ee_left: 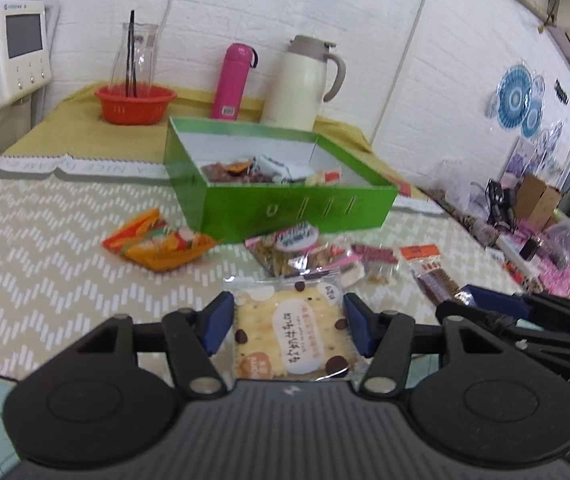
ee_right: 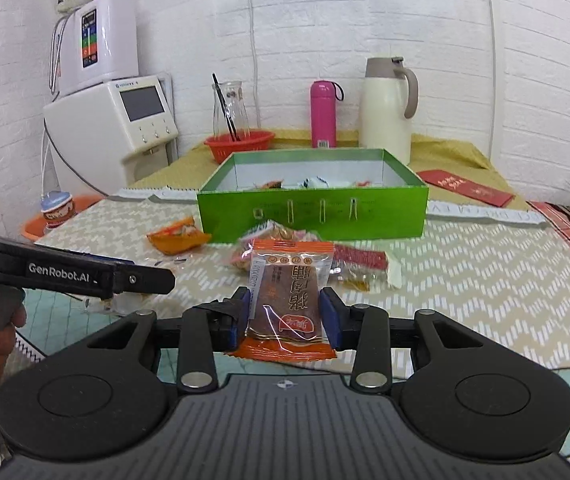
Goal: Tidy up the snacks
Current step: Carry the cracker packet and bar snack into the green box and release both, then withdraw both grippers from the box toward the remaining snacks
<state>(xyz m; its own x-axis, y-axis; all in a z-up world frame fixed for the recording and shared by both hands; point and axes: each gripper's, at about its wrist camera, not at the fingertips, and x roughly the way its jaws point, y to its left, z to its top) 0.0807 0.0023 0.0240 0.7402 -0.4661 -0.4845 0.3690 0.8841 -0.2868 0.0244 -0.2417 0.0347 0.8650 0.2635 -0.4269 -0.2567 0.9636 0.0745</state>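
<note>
My left gripper [ee_left: 288,326] is shut on a cracker packet [ee_left: 291,330] with brown dots, held above the table's near edge. My right gripper [ee_right: 285,316] is shut on an orange-ended jerky packet [ee_right: 287,300]. The open green box [ee_left: 293,204] stands ahead on the table and holds several snacks; it also shows in the right wrist view [ee_right: 313,210]. Loose snack packets [ee_left: 297,252] lie in front of the box, with an orange packet [ee_left: 157,242] to the left. The left gripper's body [ee_right: 85,274] shows at the left of the right wrist view.
Behind the box stand a red basket [ee_left: 135,104] with a glass carafe, a pink flask [ee_left: 233,82] and a cream thermos jug [ee_left: 305,84]. A white appliance [ee_right: 125,128] stands at the left. A red envelope [ee_right: 467,186] lies at the right. Clutter [ee_left: 545,232] fills the far right.
</note>
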